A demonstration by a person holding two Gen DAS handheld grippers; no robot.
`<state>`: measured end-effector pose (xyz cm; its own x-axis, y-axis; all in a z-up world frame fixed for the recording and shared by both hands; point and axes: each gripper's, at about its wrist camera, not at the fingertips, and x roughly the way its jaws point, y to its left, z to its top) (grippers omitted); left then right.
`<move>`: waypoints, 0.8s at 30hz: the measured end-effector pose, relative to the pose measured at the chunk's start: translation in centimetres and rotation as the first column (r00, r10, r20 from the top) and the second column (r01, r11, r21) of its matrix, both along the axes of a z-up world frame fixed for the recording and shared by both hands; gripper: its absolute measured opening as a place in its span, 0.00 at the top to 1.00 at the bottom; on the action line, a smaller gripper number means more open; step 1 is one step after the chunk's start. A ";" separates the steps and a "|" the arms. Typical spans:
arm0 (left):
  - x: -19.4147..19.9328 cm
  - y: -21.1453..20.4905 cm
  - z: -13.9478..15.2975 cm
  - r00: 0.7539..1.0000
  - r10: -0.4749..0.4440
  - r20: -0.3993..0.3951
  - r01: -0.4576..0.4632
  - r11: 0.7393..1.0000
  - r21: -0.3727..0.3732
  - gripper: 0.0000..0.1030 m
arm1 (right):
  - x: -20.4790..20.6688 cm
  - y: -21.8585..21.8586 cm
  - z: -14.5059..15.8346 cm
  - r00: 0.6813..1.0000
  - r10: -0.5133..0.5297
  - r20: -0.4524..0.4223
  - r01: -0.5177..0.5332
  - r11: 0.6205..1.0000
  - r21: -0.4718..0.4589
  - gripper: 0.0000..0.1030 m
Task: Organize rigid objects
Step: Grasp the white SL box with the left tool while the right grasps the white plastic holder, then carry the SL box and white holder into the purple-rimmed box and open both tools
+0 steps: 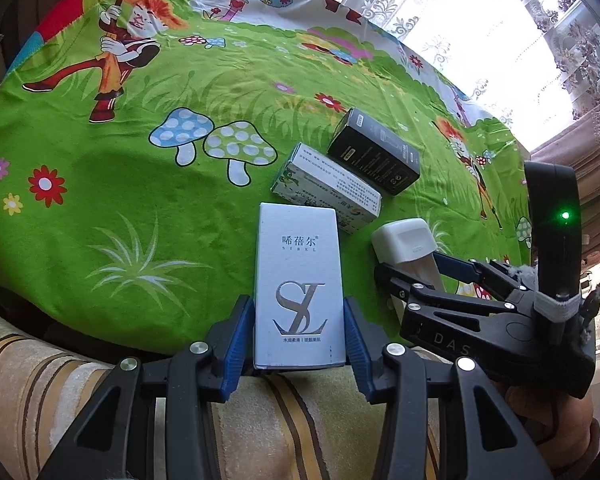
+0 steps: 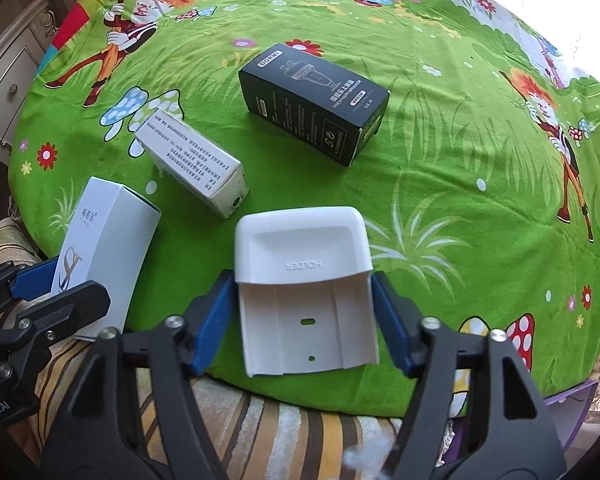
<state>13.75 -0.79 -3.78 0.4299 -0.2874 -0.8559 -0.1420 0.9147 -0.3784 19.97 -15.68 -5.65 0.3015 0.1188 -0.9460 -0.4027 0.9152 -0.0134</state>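
Fingers of the left gripper clamp the tall white box by its long sides near the bottom end, so it can be steered beside the patterned white box and black box ahead. Right gripper straddles the white holder; whether its fingers press it, I cannot tell. All rest on the green-clothed surface.

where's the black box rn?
The black box lies flat on the green cloth, farthest of the row in the right wrist view: beyond the white holder and right of the white printed box.
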 end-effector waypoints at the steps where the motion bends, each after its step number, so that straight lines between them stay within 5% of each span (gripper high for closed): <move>1: 0.0 0.0 0.0 1.000 -0.001 0.002 0.001 1.000 0.000 0.56 | -0.1 -0.1 0.1 1.000 0.001 0.003 -0.001 1.000 0.004 0.34; 24: -2.1 -2.5 3.2 0.992 -0.049 0.113 0.049 0.999 0.000 0.56 | -5.0 -5.8 4.8 0.982 -0.123 0.144 0.108 0.988 0.109 0.35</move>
<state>11.67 -3.28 -0.54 0.5093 -0.3128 -0.8017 -0.0531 0.9184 -0.3921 14.95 -21.43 -0.81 0.4565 0.1672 -0.8739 -0.2946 0.9552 0.0288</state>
